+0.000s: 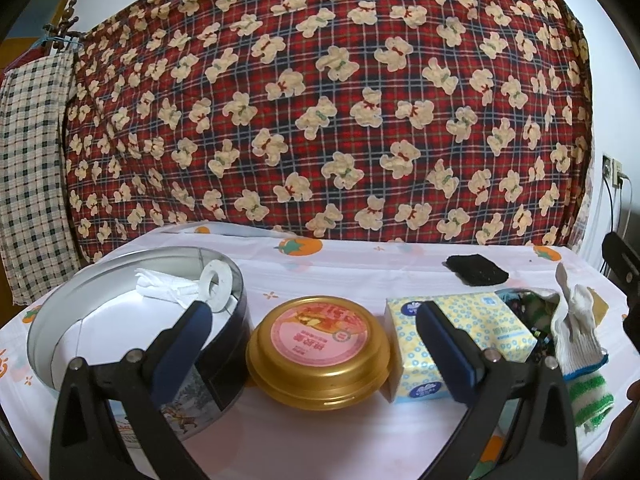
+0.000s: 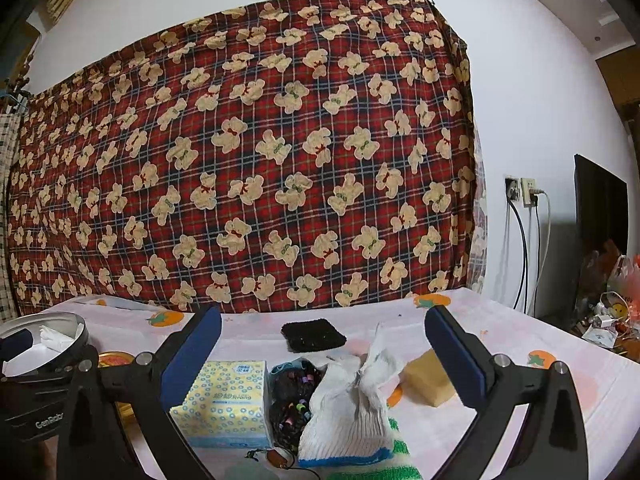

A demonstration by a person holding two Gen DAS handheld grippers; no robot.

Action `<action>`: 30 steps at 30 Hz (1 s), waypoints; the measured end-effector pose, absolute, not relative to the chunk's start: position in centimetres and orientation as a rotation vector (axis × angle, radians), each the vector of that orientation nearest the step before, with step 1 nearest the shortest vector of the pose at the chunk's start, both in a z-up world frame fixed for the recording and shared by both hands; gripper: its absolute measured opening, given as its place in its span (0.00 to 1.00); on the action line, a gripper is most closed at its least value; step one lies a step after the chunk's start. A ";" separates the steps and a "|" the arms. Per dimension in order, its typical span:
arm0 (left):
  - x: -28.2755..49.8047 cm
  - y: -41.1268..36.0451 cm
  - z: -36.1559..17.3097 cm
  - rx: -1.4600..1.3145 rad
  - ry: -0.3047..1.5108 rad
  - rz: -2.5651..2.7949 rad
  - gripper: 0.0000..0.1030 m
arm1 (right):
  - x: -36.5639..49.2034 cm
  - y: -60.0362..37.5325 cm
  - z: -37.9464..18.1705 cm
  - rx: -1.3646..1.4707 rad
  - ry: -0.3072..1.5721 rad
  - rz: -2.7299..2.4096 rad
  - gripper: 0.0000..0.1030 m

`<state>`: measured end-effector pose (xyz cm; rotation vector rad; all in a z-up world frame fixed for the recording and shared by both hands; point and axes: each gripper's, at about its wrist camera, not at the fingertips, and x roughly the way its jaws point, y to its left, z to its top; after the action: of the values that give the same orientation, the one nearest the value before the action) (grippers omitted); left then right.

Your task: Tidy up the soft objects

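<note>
Both grippers, left gripper (image 1: 316, 340) and right gripper (image 2: 324, 344), gape empty; the limp white knit glove (image 2: 352, 404) looks light, best pinched at its bunched middle.

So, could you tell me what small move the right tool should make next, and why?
Probably lower the right tool onto the white glove just ahead. It is open and empty, the glove lies loose between its fingers, and the round tin, already holding crumpled tissue, looks like the collecting spot.
</note>
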<state>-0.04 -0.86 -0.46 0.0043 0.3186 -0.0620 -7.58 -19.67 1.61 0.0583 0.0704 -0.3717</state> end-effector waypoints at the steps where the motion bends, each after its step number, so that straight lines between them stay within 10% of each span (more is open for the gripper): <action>1: 0.0 -0.9 -0.5 0.004 0.318 -0.062 1.00 | -7.5 -19.7 1.6 0.061 0.074 -0.373 1.00; 30: 0.2 -1.3 -0.9 0.014 0.337 -0.091 1.00 | -7.2 -20.1 1.5 0.073 0.096 -0.374 1.00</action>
<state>0.17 -1.29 -0.92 0.0143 0.3368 -0.0913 -7.20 -20.10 1.46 0.0731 0.0963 -0.3737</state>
